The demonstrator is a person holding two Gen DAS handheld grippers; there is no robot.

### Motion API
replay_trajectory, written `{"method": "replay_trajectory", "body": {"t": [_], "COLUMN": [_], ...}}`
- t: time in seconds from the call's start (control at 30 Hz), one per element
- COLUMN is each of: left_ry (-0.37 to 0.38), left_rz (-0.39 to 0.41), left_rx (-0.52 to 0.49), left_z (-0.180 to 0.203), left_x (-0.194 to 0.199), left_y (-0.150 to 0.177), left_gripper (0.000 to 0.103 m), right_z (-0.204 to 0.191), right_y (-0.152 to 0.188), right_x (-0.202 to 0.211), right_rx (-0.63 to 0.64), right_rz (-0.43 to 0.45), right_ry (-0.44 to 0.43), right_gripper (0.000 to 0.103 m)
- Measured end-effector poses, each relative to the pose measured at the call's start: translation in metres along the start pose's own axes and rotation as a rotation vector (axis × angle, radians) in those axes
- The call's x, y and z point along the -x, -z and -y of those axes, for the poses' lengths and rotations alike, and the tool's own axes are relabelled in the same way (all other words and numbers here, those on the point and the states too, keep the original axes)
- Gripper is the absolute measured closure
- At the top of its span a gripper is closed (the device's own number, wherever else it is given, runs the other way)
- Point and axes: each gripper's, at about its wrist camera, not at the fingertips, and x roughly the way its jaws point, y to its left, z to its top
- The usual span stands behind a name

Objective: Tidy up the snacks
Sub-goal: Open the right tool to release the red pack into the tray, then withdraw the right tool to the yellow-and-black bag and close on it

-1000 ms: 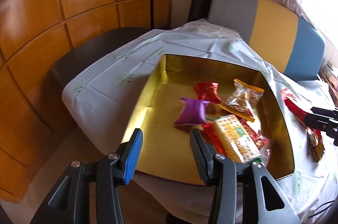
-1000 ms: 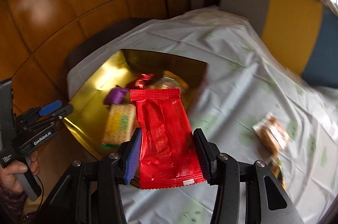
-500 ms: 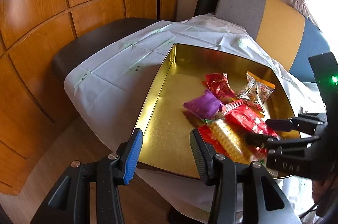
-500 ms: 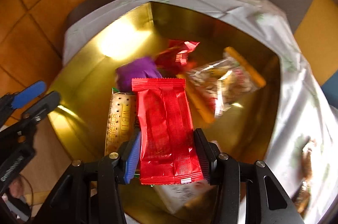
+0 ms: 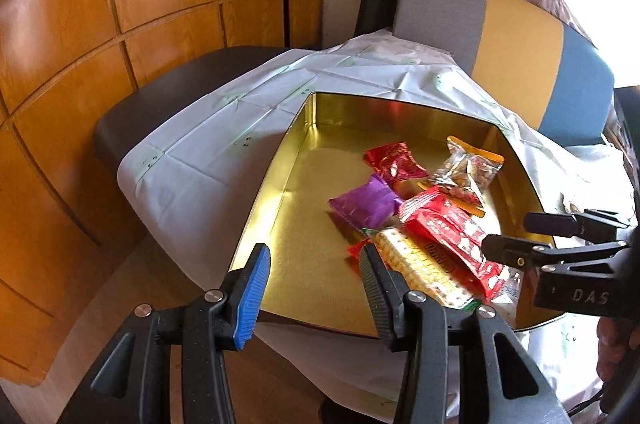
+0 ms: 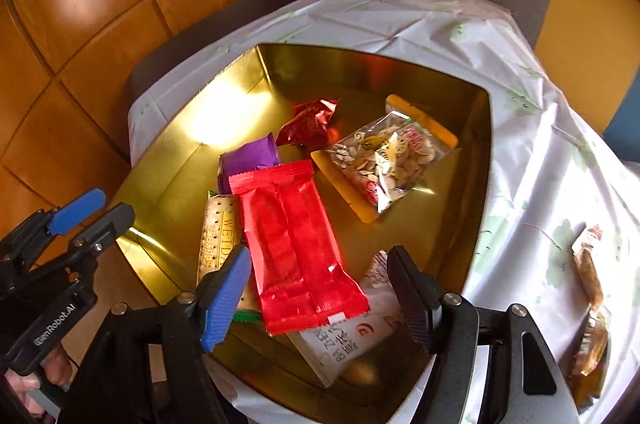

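Note:
A gold tin tray sits on the white tablecloth. In it lie a long red packet, a cracker pack, a purple packet, a small red packet, a clear seed bag and a white packet. My right gripper is open above the long red packet, which lies loose between its jaws. My left gripper is open and empty at the tray's near edge.
Two brown snack packets lie on the tablecloth right of the tray. A grey, yellow and blue chair back stands behind the table. Wooden wall panels are at the left.
My right gripper carried the long red packet from over the tablecloth to over the tray, then opened. The packet now lies on the other snacks. The left gripper stayed open.

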Motion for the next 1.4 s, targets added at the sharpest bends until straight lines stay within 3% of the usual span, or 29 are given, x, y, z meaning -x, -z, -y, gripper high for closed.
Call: {"method": "replay_trajectory", "body": {"t": [0.1,0.2,0.63,1.3,1.4], "left_ry": [0.015,0.026,0.053,0.094,0.109], "left_rz": [0.002,0.002,0.022,0.019,0.016], "left_rx": [-0.020,-0.040,-0.124,-0.254,-0.281], "left_z": [0.006,0.014,0.041,0.089,0.100], "left_x": [0.004,0.007,0.020,0.028,0.028], "left_y": [0.001,0.002,0.005,0.011,0.011], "left_gripper": [0.056,0.056,0.056,0.056,0.056], "right_z": [0.001,0.003,0.046,0.199,0.233], "right_y": [0.005,0.008,0.030,0.087,0.100], "right_x": [0.017,0.030,0.081,0.141,0.147], "right_rx": [0.003,0.006,-0.055,-0.236,-0.313], "right_rz": [0.042,0.085,0.192,0.178,0.180], "right_ry": [0.020,0.037,0.106,0.358,0.394], "right_gripper": [0.031,0.022,0.013,0.013,0.013]}}
